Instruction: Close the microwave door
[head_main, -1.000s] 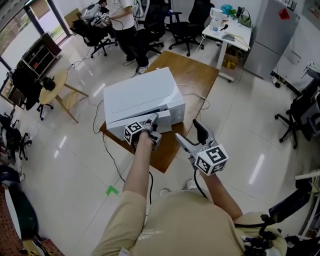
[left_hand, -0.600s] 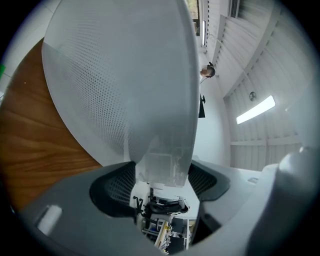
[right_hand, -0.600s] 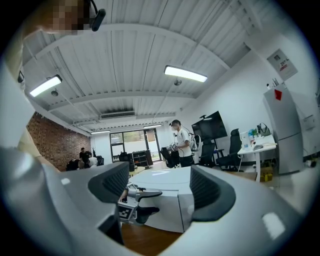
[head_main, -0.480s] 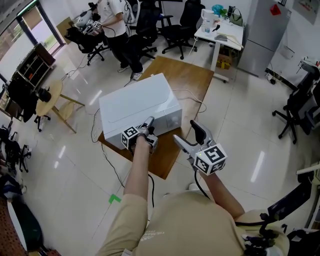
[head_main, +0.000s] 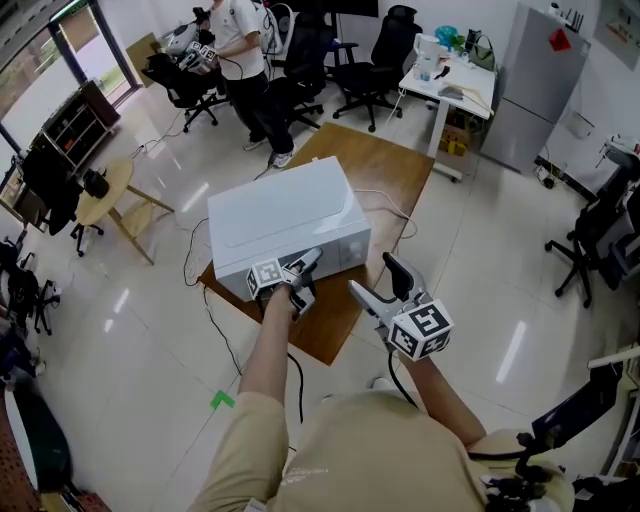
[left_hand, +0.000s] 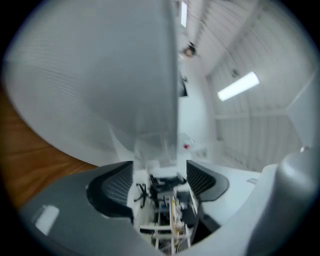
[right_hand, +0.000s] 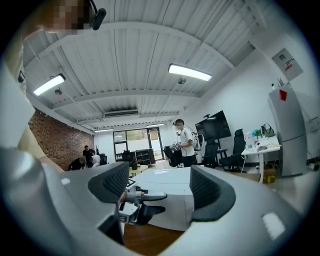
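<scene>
Head view shows the white box-shaped microwave (head_main: 285, 215) sitting on a brown wooden table (head_main: 385, 165), out on a shiny white floor (head_main: 150, 330). Its door (head_main: 340, 258) is on the side facing me, and it lies flat against the box (I see no gap along its edge).

My left gripper (head_main: 305, 266) is right up beside that door and points along it. I cannot tell if it touches the door. In the left gripper view the white wall of the microwave fills the top left, very close, with a bit of the table under it. My left fingers (left_hand: 115, 187) have just been closing in. They are not clenched; a small gap stays between them with nothing in it.

My right gripper (head_main: 372, 277) hangs in the air over the near table edge, apart from the microwave. Its fingers (right_hand: 210, 192) are let go and stand apart, with nothing held. Through their gap I see the left gripper and the microwave past it.

Far behind the table a person in a white top (head_main: 240, 40) stands by black office chairs (head_main: 375, 45).
</scene>
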